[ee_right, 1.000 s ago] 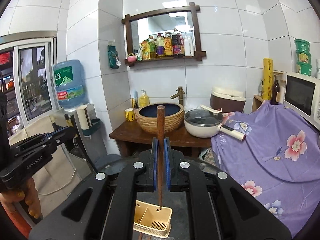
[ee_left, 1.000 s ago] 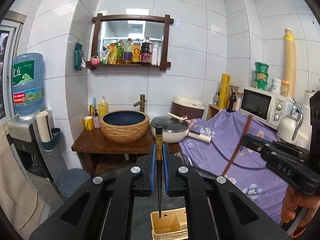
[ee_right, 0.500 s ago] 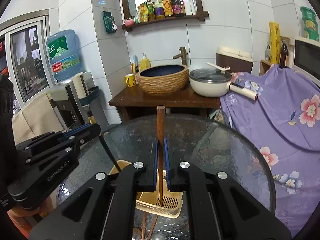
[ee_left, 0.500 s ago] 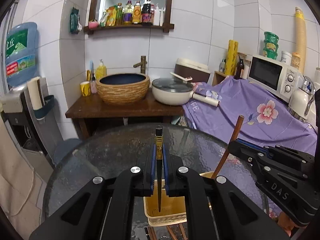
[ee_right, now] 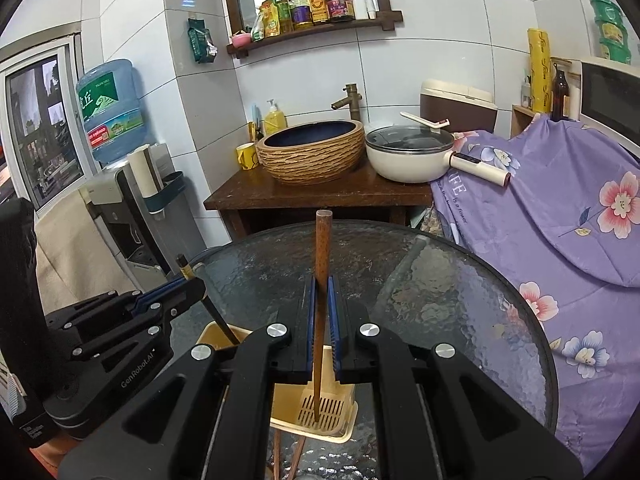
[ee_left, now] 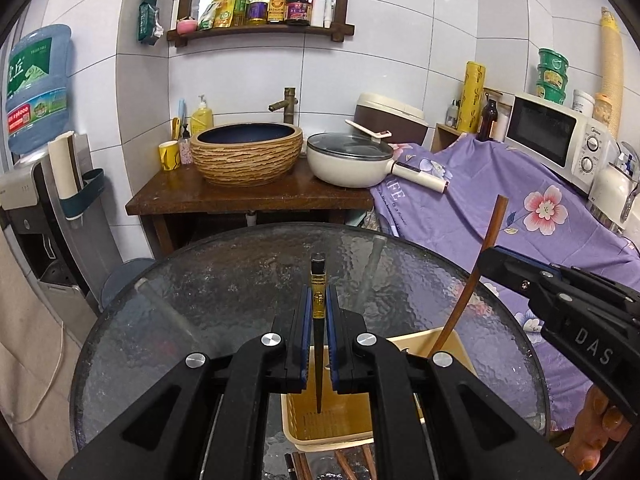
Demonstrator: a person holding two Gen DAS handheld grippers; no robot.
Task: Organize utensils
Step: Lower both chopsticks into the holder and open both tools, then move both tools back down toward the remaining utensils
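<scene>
Chopsticks poised over the holder

Placement is the step in hand: each gripper is clamped on one chopstick, held upright with its tip down inside the cream utensil holder on the round glass table. The left gripper pinches a dark chopstick with a gold band; its tip sits near the slotted floor of the holder. The right gripper pinches a brown wooden chopstick, tip likewise over the slots. More chopsticks lie on the glass just in front of the holder, so the job seems partly done. Next, I judge, both grips must ease apart so the sticks drop and lean inside the holder, without tipping it.

Readable writing: "DAS" on the right gripper's body in the left view, "GenRobot.AI" on the left gripper's body in the right view; the water jug behind the holder bears Chinese characters I cannot make out
</scene>
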